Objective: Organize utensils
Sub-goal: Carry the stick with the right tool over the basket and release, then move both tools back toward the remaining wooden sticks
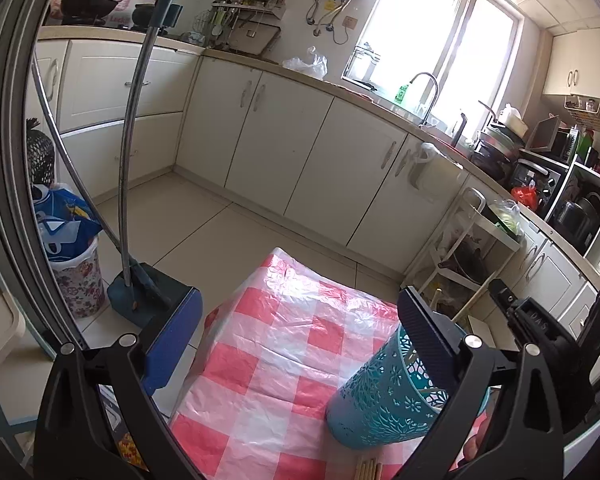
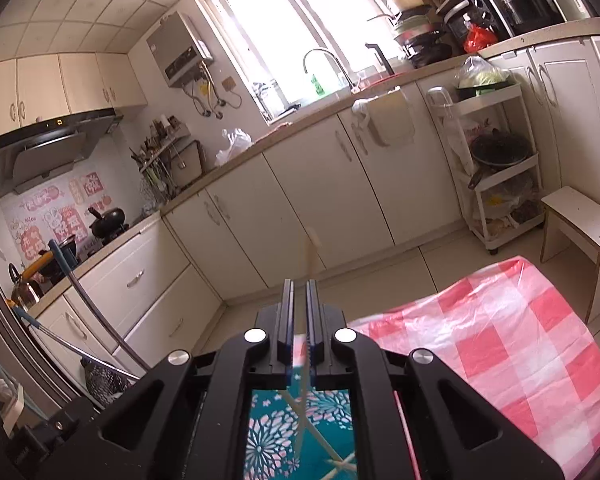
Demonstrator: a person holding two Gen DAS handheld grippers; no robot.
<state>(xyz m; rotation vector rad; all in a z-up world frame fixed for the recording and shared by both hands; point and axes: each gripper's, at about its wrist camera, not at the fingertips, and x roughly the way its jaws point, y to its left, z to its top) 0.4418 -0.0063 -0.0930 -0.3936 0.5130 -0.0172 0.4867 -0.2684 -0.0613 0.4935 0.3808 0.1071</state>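
- The table with its red-and-white checked plastic cloth is filling the lower middle of the left wrist view, and it's sitting in the lower right of the right wrist view too.
- White kitchen cabinets are running across the middle of both views, with the bright window glaring in the upper right of the left view.
- A broom and dustpan set is standing on the left side of the left view, blue pan down on the floor.
- The left gripper is hanging wide open over the table, nothing between its fingers; its right finger is covering the rim of the holder.
- The teal cut-out utensil holder is standing in the lower right of the left view, tilted in frame, with a couple of chopsticks poking out of its top.
- The right gripper is pinching nearly closed on a single pale chopstick, which is sticking up past the fingertips at centre frame, a bit blurry.
- More chopstick ends are lying on the cloth at the bottom edge, just beside the holder.
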